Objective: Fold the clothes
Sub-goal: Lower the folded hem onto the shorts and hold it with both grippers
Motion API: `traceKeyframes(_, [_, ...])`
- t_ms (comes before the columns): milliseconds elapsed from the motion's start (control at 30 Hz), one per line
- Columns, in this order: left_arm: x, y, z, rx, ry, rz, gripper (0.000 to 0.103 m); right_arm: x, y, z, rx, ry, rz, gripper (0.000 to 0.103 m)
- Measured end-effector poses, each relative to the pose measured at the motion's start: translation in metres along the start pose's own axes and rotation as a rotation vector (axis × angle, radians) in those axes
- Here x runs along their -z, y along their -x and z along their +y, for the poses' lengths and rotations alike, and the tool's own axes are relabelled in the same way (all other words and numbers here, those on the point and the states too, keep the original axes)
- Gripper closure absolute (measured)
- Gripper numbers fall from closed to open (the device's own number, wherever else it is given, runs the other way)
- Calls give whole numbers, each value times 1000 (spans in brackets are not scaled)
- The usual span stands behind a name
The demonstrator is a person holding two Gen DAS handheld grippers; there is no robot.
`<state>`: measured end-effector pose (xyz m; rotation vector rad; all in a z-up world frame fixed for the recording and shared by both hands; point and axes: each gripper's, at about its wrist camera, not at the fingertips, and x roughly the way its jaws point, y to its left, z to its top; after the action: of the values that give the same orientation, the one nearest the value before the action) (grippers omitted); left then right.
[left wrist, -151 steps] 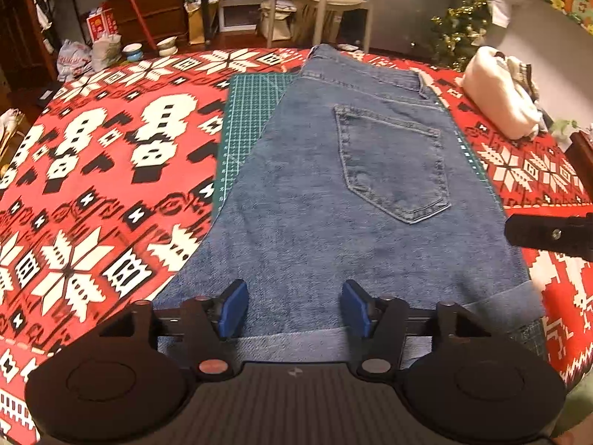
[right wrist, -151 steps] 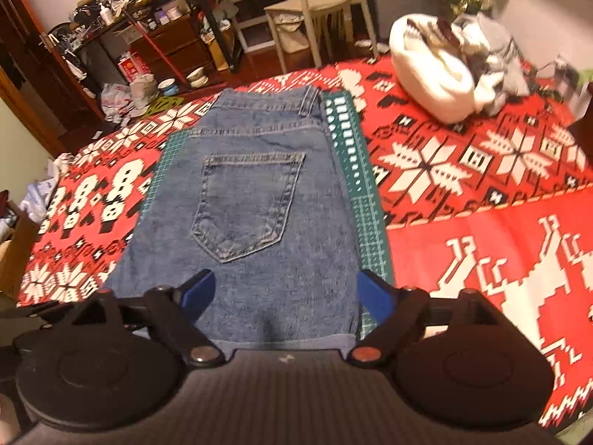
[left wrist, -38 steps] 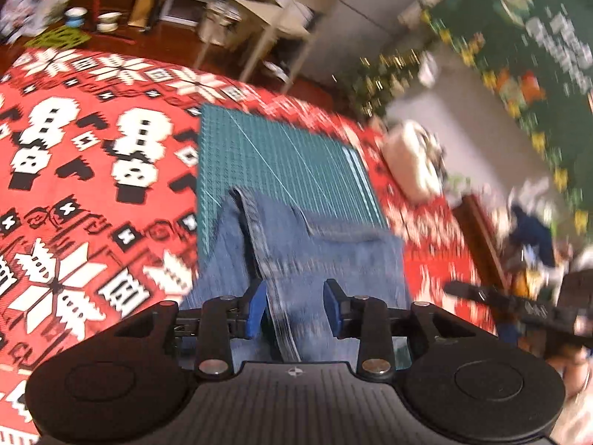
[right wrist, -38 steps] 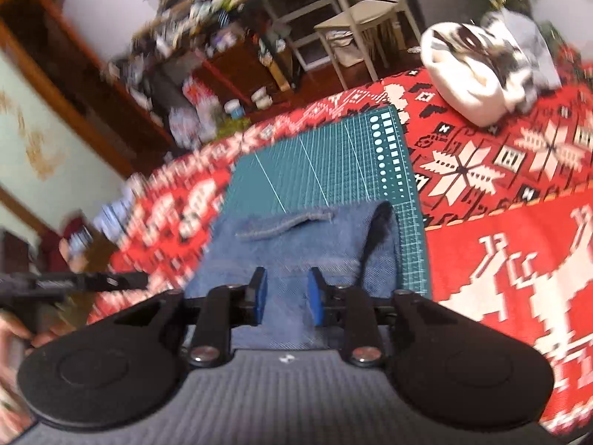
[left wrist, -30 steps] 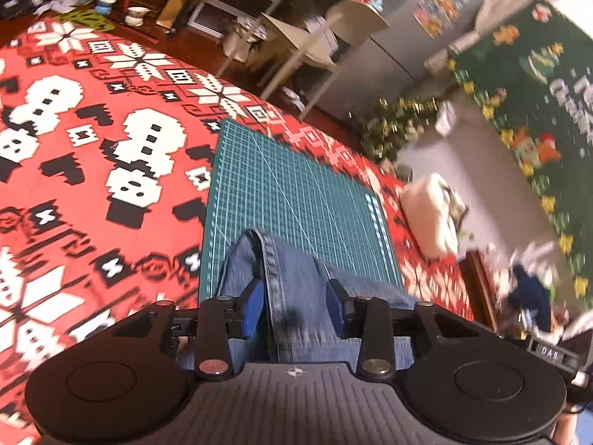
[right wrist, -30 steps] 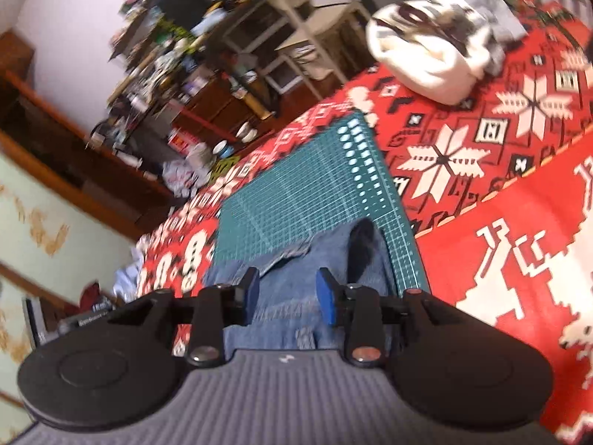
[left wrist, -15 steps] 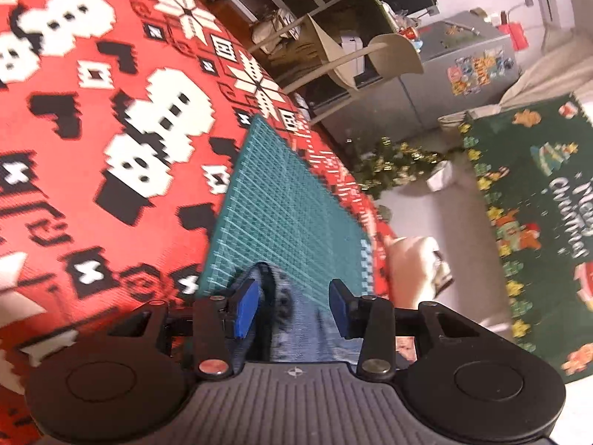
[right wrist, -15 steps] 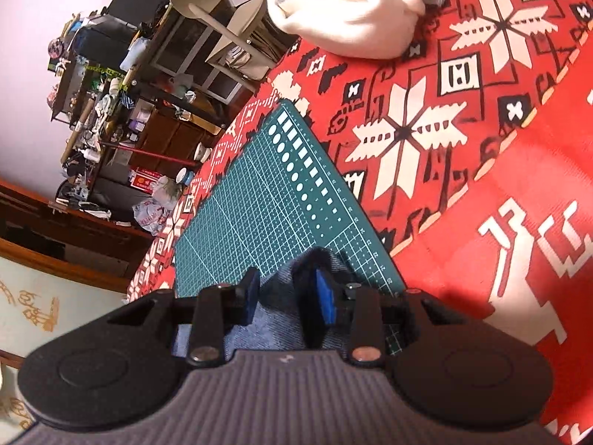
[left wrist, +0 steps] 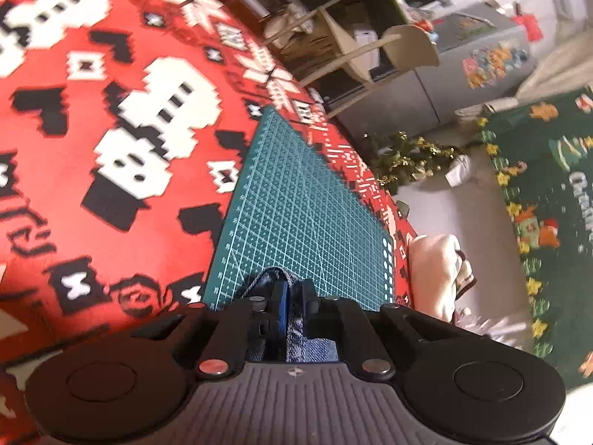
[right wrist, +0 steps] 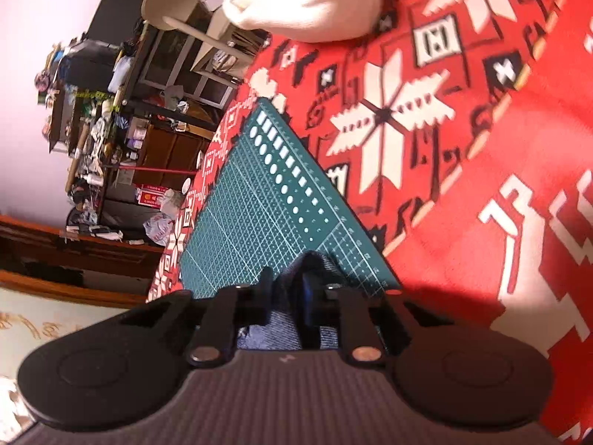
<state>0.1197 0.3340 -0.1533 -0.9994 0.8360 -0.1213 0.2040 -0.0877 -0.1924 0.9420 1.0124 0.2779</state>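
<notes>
Denim shorts (left wrist: 296, 328) hang pinched in both grippers, left gripper (left wrist: 292, 296) and right gripper (right wrist: 287, 289) each clamped on a bunched edge, with the green cutting mat (left wrist: 296, 204) lying bare straight ahead.

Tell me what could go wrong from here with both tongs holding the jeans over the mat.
1. Each pair of tongs, left and right, pinches only a small bunch of the jeans, so the denim may slip out.
2. Most of the jeans are hidden below the cameras, so they may land off the mat or unevenly.
</notes>
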Motion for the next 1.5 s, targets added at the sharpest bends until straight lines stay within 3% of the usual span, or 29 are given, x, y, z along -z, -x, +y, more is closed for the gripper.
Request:
traceKeyframes(200, [-1, -1, 2, 27, -20, -51, 98, 3, 3, 21, 18, 166, -80, 96])
traceKeyframes(367, [-1, 1, 7, 37, 12, -50, 94, 2, 7, 12, 1, 101, -70, 85])
traceKeyframes(433, [0, 8, 1, 29, -12, -52, 87, 4, 16, 12, -30, 80, -69, 79])
traceKeyframes(500, [5, 14, -3, 43, -33, -34, 71, 7, 23, 11, -52, 60, -55, 73])
traceKeyframes(733, [26, 6, -5, -14, -61, 65, 72, 22, 16, 5, -6, 40, 41, 71])
traceKeyframes(767, [27, 7, -8, -13, -74, 54, 81, 23, 14, 6, -7, 44, 44, 71])
traceKeyframes(800, [27, 7, -10, -12, -88, 43, 84, 23, 13, 7, -8, 47, 48, 75])
traceKeyframes(833, [27, 7, -13, -11, -101, 32, 86, 23, 11, 8, -8, 54, 50, 86])
traceKeyframes(933, [28, 8, -20, -8, -142, -1, 91, 22, 15, 23, -10, 115, 12, 92])
traceKeyframes(1067, [30, 8, -27, -7, -185, -35, 91, 21, 18, 35, -14, 176, -19, 92])
traceKeyframes(1200, [29, -1, -11, -30, -134, 16, 90, 20, 8, 16, 25, 130, 20, 91])
traceKeyframes(1367, [29, 0, 4, -9, -67, 38, 89, 23, 9, 12, 35, 136, 23, 88])
traceKeyframes(1500, [33, 9, -12, -59, -146, 8, 85, 23, 21, 17, 31, 157, -8, 86])
